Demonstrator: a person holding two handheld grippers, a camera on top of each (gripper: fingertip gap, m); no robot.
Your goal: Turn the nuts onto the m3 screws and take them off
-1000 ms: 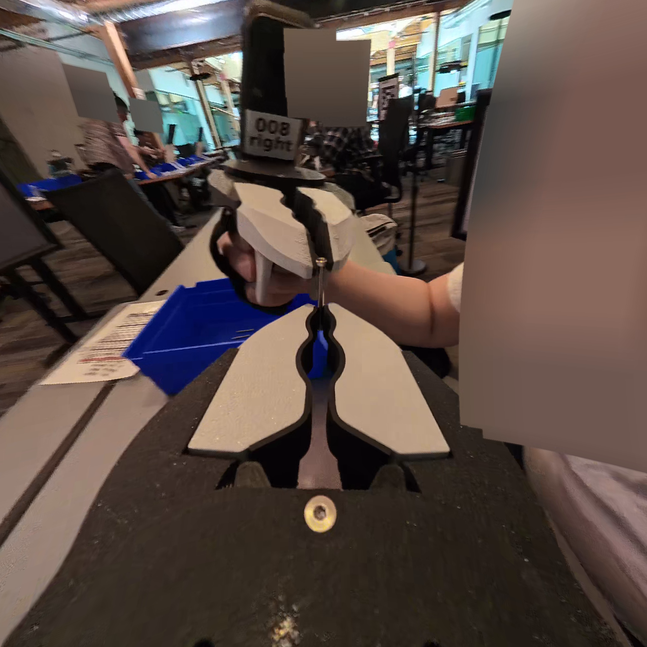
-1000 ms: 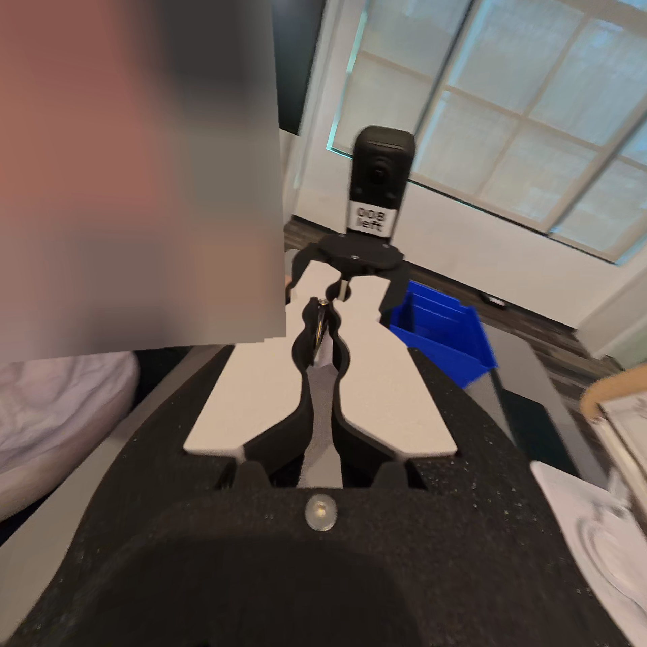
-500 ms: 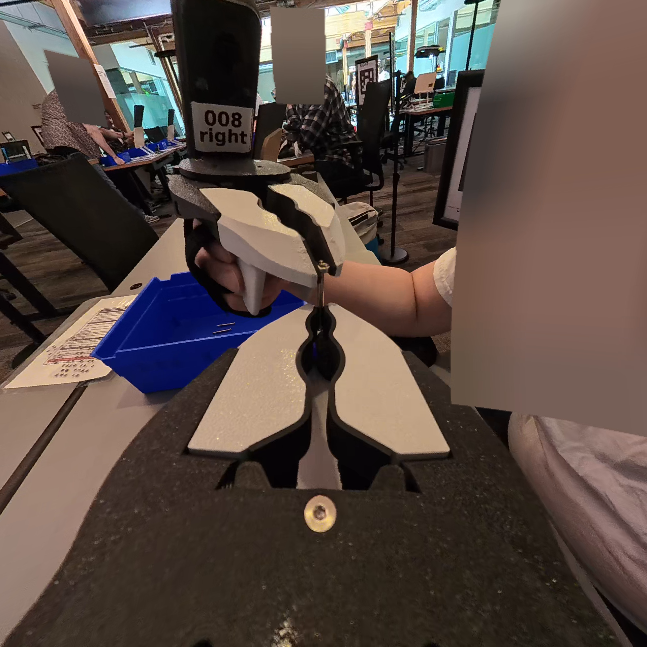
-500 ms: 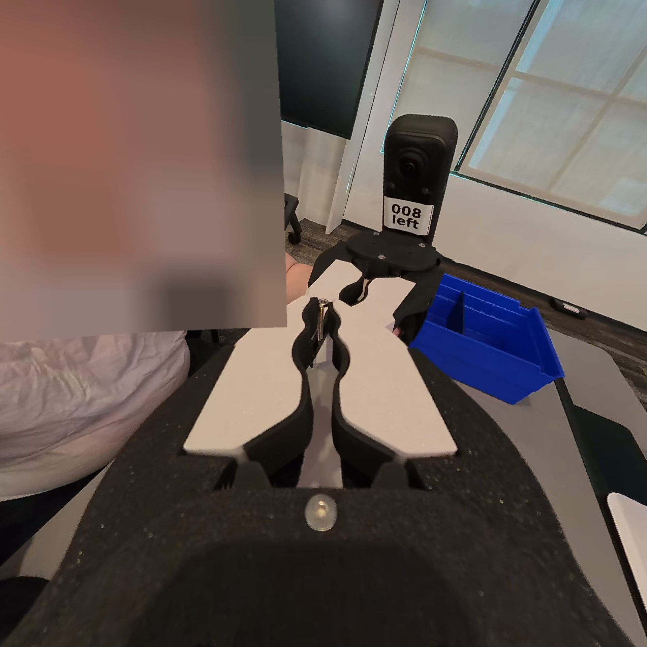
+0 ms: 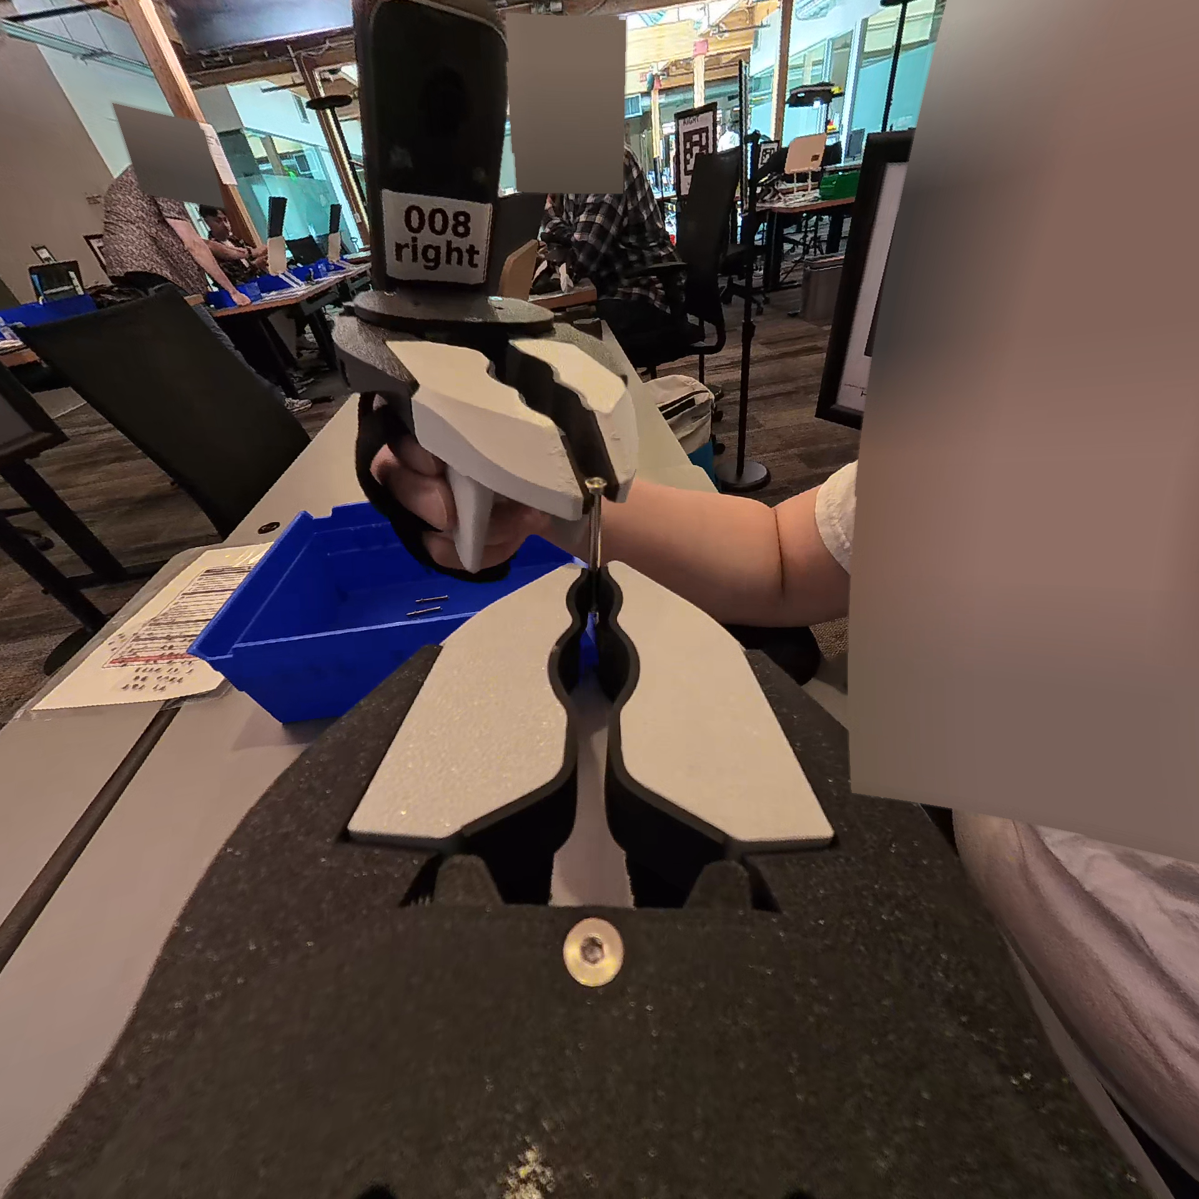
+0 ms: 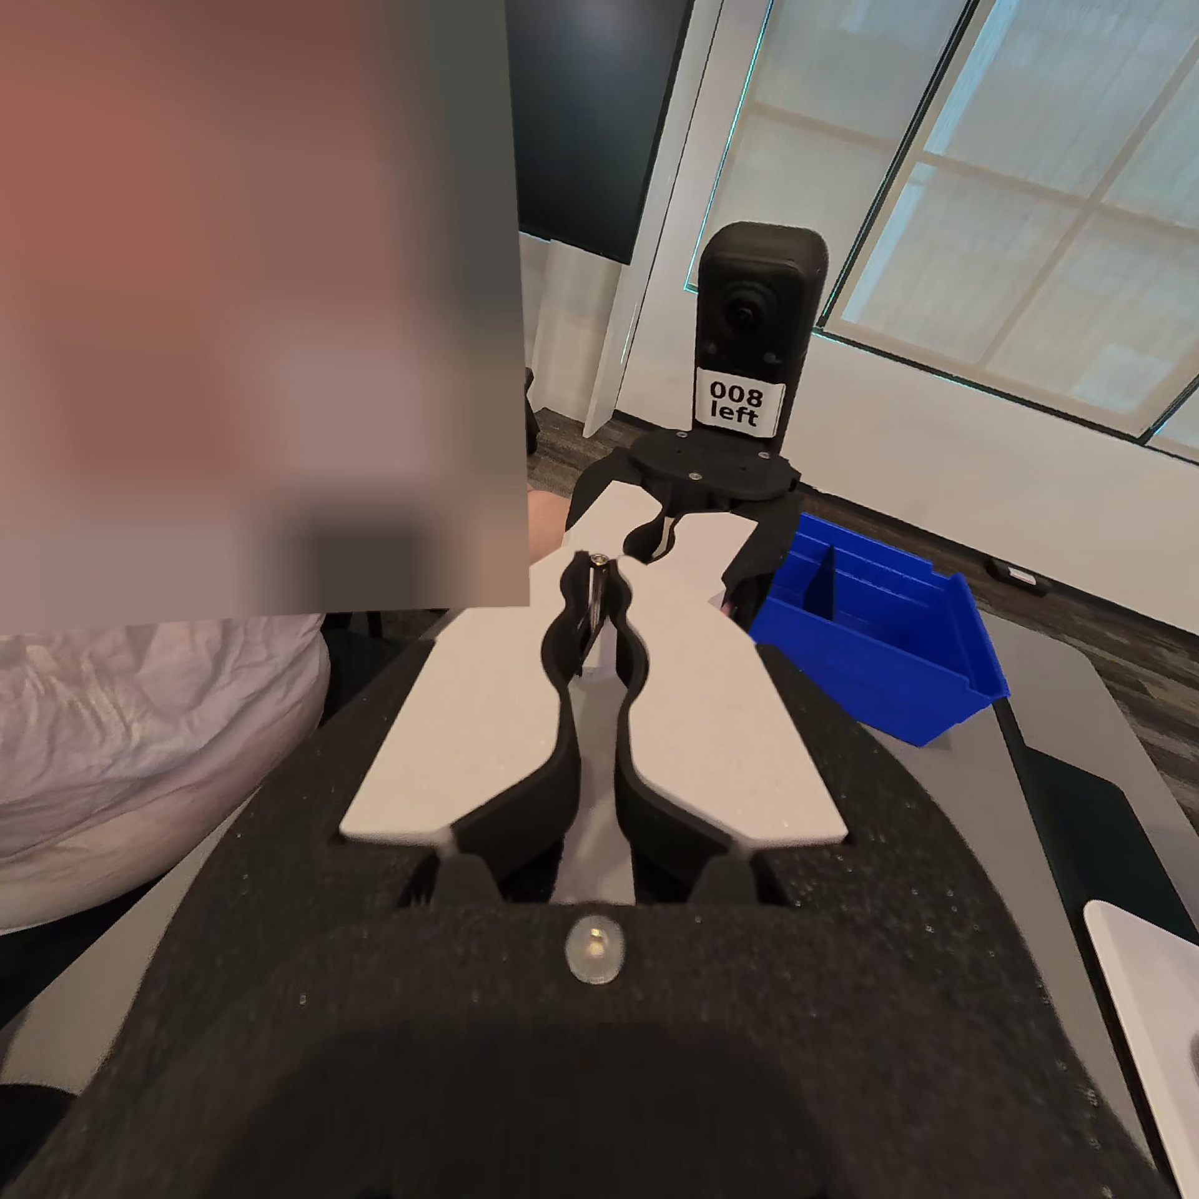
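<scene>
My right gripper (image 6: 597, 566) is shut on a thin m3 screw (image 6: 593, 597), with the head at its fingertips. In the left wrist view the right gripper (image 5: 593, 493) faces me, held by a hand, and the screw (image 5: 594, 532) hangs straight down from it. My left gripper (image 5: 593, 574) is shut, its fingertips closed around the screw's lower end. No nut shows; anything between those tips is hidden. In the right wrist view the left gripper (image 6: 626, 557) meets my tips head-on.
A blue bin (image 5: 363, 603) holding two loose screws (image 5: 428, 605) stands on the grey table (image 5: 97, 798), beside a printed sheet (image 5: 162, 629). The bin also shows in the right wrist view (image 6: 895, 655). The person's pale-clothed torso (image 6: 130, 746) is close by. The tips of both grippers are at nearly the same place.
Both grippers swung together and stayed joined at the screw, so the background shifted. The motion blur of one second ago is gone. Both jaws stay shut.
</scene>
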